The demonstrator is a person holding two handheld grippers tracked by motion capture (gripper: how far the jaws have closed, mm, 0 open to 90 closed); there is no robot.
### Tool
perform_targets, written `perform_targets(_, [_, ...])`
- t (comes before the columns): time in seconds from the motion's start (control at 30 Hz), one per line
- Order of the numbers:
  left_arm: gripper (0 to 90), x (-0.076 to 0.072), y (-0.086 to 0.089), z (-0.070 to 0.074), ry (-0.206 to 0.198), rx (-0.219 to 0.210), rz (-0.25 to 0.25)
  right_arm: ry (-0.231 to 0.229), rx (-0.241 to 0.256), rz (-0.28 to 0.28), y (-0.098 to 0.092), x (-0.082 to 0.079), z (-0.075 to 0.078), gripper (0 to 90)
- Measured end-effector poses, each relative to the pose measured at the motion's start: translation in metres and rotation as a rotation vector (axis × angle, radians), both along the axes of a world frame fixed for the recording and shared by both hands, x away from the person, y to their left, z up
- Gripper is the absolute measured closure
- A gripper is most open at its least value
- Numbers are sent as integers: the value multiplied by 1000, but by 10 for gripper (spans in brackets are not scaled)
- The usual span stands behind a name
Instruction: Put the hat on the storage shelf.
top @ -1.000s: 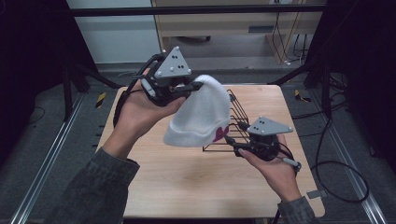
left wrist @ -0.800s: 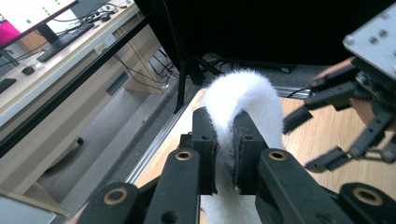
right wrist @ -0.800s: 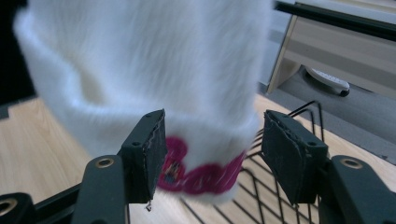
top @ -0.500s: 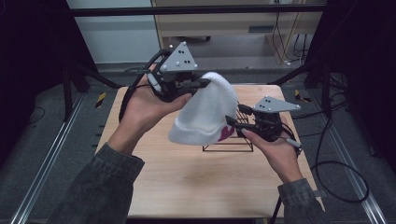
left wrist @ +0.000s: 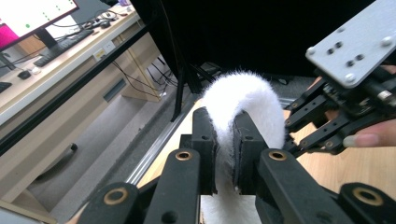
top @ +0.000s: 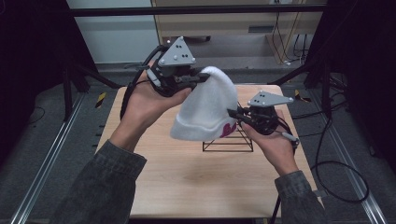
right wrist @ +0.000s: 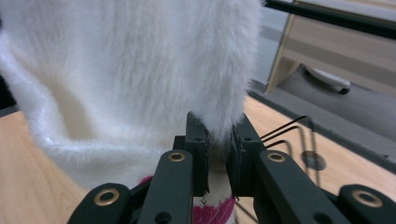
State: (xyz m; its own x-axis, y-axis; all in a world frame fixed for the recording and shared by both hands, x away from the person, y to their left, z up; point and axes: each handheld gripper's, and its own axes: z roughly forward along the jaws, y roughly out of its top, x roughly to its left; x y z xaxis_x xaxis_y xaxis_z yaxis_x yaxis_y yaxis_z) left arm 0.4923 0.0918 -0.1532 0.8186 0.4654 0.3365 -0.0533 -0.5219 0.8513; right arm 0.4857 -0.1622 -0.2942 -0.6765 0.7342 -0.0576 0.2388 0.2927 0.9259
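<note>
No legible writing. Left gripper, raised, pinches the hat at its crown; right gripper, lower, pinches its side above the rack.

We see light wooden table on dark grey floor. Black wire rack stands directly on tabletop, right of centre. We make out bare wood elsewhere.

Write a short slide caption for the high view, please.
Both grippers, left and right, hold a white fuzzy hat above a black wire rack.
</note>
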Motion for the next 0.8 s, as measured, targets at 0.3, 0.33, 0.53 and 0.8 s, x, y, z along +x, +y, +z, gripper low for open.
perform_targets(0.3, [814, 18, 1, 2, -3, -61, 37, -44, -17, -66, -19, 13, 26, 811])
perform_targets(0.33, [814, 20, 0, 2, 0, -66, 42, -44, -17, -66, -19, 13, 26, 811])
perform_targets(0.53, [812, 37, -11, -7, -4, -52, 75, -53, -47, -123, -29, 26, 25, 812])
perform_targets(0.8, [811, 38, -20, -12, -7, -32, 68, -47, -50, -140, -37, 26, 20, 812])
